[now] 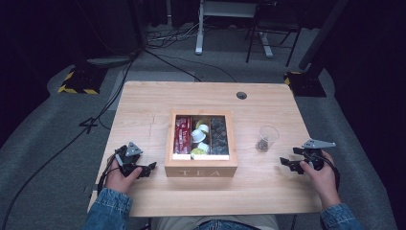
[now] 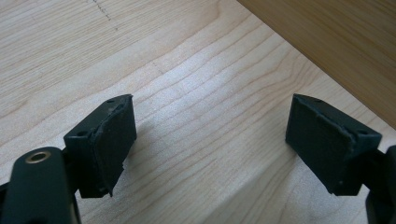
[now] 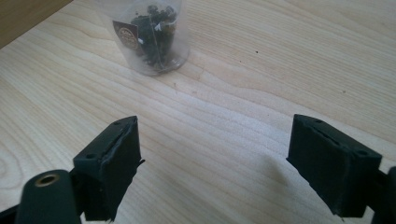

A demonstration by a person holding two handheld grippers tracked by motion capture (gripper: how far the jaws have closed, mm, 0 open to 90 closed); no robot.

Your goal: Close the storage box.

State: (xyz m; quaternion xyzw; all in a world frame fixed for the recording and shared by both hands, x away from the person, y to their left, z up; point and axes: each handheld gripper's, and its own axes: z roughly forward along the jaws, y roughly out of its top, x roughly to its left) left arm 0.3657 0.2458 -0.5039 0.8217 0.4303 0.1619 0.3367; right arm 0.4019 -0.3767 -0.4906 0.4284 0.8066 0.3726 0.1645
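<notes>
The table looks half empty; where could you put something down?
Bare wood lies behind the tea box toward the cable hole, and along the near edge between both grippers. It is tighter on the right, between box, plastic cup and right gripper.

I'm seeing a light wooden table [image 1: 143,103] standing on grey carpet [image 1: 43,134]; black cables [image 1: 163,57] are trailing past a white desk leg [image 1: 199,33]; surroundings are lying dark.

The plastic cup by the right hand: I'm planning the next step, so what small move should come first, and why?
Probably ease the right tongs forward toward the plastic cup. Their jaws stand wide open and empty, with bare table between them and the cup. The cup stands upright with something dark inside, so a slow approach seems wise. The left tongs rest open beside the tea box.
</notes>
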